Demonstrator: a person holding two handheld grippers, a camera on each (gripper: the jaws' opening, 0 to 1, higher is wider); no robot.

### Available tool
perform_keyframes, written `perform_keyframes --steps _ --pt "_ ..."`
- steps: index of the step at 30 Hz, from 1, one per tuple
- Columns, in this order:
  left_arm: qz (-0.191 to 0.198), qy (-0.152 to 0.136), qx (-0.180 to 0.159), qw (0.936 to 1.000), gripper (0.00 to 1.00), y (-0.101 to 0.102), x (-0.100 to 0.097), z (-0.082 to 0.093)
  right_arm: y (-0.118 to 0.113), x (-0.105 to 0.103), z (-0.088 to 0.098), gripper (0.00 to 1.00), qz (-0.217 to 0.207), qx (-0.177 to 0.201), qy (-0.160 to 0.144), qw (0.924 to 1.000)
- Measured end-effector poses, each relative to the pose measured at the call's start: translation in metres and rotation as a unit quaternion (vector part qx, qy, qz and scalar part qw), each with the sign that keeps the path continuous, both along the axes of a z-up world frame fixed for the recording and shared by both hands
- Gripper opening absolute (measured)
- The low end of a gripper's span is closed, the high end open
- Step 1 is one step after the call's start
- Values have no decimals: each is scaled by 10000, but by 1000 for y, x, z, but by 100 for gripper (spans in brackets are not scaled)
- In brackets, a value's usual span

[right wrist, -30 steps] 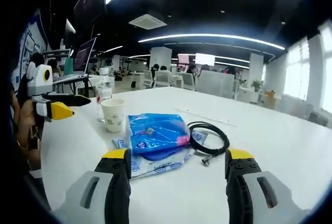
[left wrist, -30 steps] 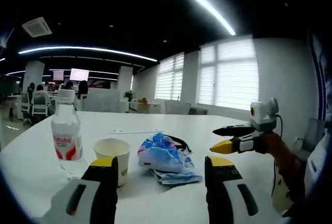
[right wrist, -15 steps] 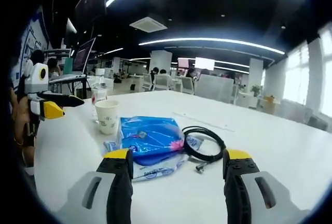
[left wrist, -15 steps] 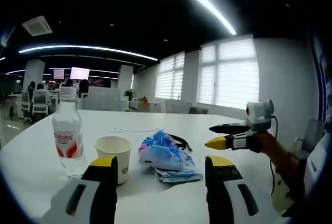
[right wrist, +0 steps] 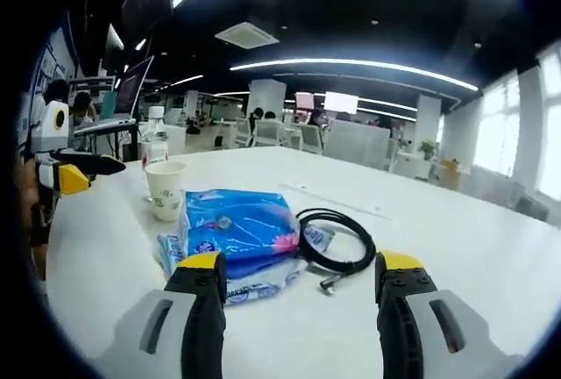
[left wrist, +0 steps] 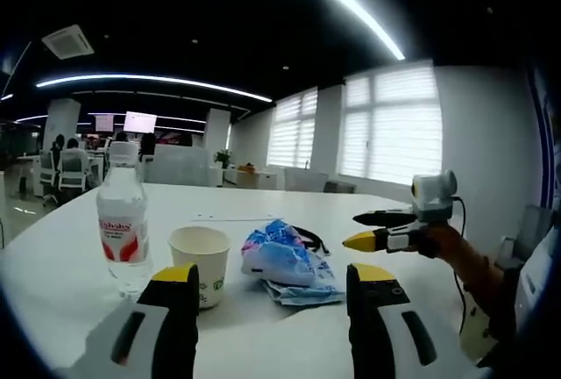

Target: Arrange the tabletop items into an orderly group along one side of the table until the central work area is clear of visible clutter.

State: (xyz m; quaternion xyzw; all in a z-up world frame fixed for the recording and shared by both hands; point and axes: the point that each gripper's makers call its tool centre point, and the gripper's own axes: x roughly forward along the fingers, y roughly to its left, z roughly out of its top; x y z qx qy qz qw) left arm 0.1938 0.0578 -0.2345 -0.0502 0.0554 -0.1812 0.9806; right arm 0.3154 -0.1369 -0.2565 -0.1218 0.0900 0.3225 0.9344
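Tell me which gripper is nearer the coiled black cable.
Right. The right gripper hovers open just short of the coiled black cable; the left gripper sits beyond the blue plastic packet, by the paper cup.

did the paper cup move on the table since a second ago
No. The paper cup keeps its place between the water bottle and the blue packet in both views; the whole picture shifts, so the cameras moved.

Bright ceiling strips (left wrist: 149, 81), window (left wrist: 394, 125) glare, fisheye edges.
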Motion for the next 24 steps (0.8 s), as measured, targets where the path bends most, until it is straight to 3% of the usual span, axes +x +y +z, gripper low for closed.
perform_keyframes --steps 24 --pt "18 18 0 10000 68 2 -3 1 3 17 -9 64 -40 -308 9 9995"
